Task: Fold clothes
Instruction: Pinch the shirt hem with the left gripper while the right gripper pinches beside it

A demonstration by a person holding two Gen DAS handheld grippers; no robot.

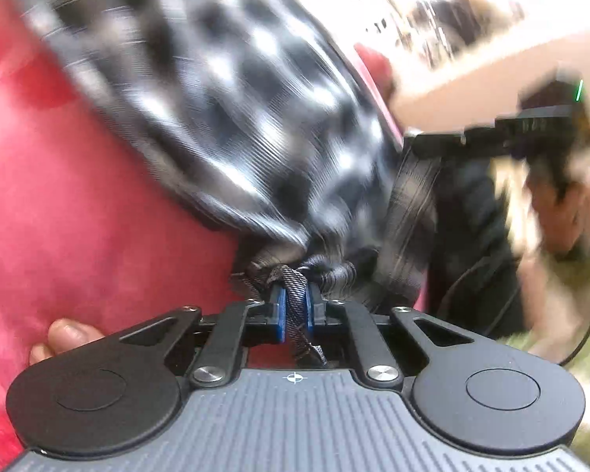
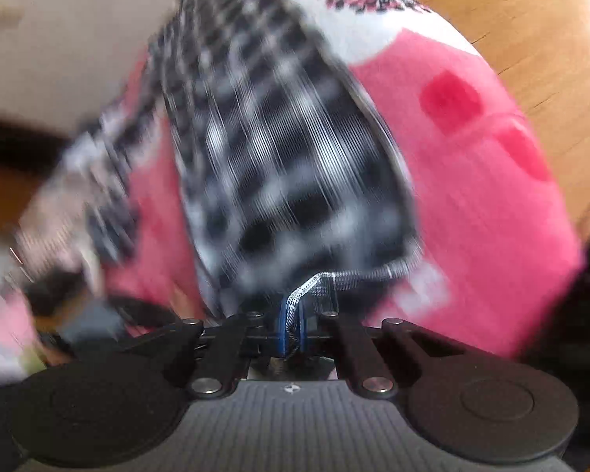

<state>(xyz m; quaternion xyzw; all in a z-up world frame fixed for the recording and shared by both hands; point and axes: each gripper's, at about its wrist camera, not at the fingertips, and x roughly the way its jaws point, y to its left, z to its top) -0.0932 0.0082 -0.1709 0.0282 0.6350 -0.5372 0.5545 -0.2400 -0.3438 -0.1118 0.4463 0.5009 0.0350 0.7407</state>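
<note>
A black-and-white checked garment (image 1: 224,110) lies stretched over a pink blanket (image 1: 59,196), blurred by motion. My left gripper (image 1: 295,299) is shut on a bunched edge of the checked garment, with fabric pinched between its blue pads. In the right wrist view the same checked garment (image 2: 287,165) runs away from my right gripper (image 2: 293,314), which is shut on a hemmed corner of it. The right gripper (image 1: 491,137) also shows at the right of the left wrist view, held by a person's hand; its fingertips are hidden behind the cloth there.
The pink blanket (image 2: 472,181) has a white patch with a dark pattern (image 2: 373,0) at its far end. A wooden surface (image 2: 531,39) lies beyond it on the right. A fingertip (image 1: 65,334) of the person shows beside the left gripper's body. A dark cable (image 1: 586,334) hangs at right.
</note>
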